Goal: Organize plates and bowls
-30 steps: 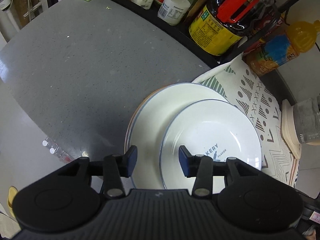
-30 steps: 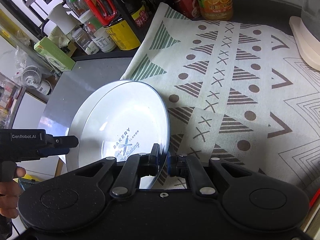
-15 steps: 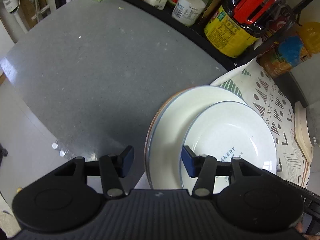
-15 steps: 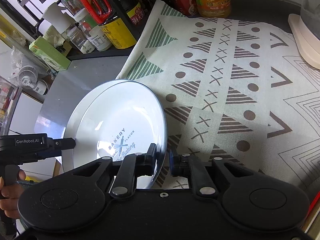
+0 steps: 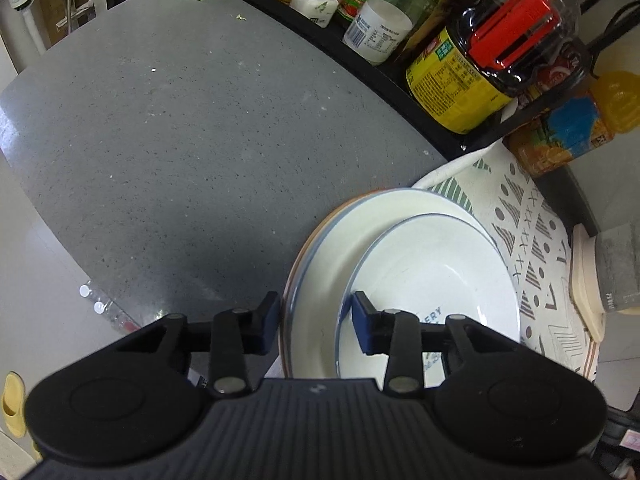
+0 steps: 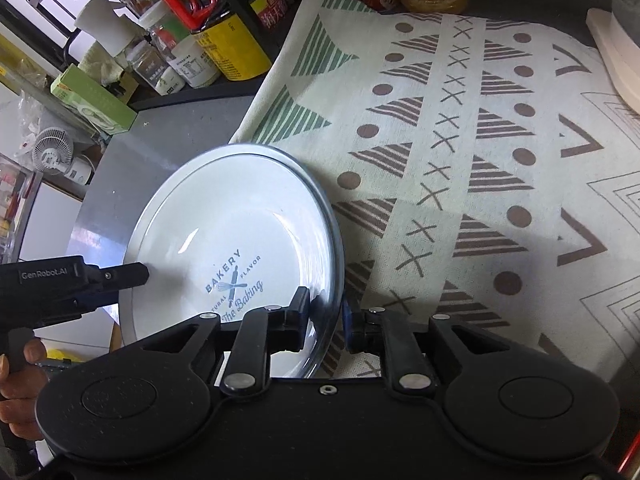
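Counter [image 5: 192, 128], grey and speckled, fills the upper left and centre of the left wrist view. At lower centre the left hand-held gripper [image 5: 316, 322] has its blue-padded fingers [image 5: 270, 320] spread apart, straddling the near rim of a stack of plates [image 5: 320, 256] without clamping it. Right of that, a smaller white bakery plate [image 5: 436, 272] with a blue rim overlaps the stack. A patterned cloth [image 5: 536, 248] runs along the right edge, with bottles and jars [image 5: 460, 80] on a black shelf at upper right.

In the right wrist view, the left hand-held gripper enters from the left edge, its tip touching the bakery plate's far rim. At lower centre the right hand-held gripper [image 6: 326, 320] is clamped on the plate's near rim, one finger on each side. The cloth covers the right half.
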Action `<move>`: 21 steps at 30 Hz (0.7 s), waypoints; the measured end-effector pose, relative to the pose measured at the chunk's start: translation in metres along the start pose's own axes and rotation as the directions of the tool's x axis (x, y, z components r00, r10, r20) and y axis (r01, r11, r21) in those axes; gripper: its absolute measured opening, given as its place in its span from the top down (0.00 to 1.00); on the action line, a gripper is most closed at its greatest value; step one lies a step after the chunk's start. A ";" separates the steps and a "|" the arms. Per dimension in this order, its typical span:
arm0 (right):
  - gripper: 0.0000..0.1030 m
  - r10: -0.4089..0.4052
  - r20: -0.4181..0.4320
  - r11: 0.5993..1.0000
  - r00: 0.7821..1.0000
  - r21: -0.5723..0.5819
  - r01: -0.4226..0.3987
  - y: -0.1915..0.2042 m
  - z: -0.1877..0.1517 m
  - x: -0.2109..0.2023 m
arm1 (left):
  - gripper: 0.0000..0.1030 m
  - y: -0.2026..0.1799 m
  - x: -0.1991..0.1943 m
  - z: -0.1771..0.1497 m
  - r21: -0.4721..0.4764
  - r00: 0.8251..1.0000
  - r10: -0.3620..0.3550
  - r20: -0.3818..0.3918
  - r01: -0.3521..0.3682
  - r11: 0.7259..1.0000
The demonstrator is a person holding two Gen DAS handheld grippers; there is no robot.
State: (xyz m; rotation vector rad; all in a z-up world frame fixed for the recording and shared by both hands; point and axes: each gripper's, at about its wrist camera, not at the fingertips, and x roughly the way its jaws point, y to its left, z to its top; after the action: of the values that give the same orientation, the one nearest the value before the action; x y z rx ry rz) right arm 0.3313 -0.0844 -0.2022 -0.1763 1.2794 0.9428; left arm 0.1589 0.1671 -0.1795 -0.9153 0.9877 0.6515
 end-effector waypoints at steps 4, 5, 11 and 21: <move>0.80 0.001 -0.004 1.000 1.000 0.002 -0.001 0.001 0.001 0.002 | 0.68 0.002 -0.002 0.001 -0.016 1.000 -0.006 -0.001 0.006 1.000; 0.77 -0.006 -0.007 1.000 1.000 -0.014 0.006 0.004 0.001 0.003 | 0.70 0.002 -0.002 0.002 -0.017 1.000 -0.002 0.001 0.002 1.000; 0.72 -0.039 -0.001 0.997 0.999 -0.066 0.038 0.014 0.001 0.004 | 0.74 0.002 -0.004 0.003 -0.001 1.000 0.015 0.007 -0.015 1.000; 0.72 -0.045 0.036 0.995 0.998 -0.084 0.048 0.013 0.007 -0.011 | 0.65 -0.009 -0.005 0.008 0.035 0.996 0.091 -0.018 -0.091 0.995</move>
State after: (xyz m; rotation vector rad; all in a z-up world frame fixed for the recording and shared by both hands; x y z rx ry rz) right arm 0.3275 -0.0770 -0.1854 -0.2538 1.1996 0.9571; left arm 0.1676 0.1693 -0.1703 -0.8517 1.0596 0.7013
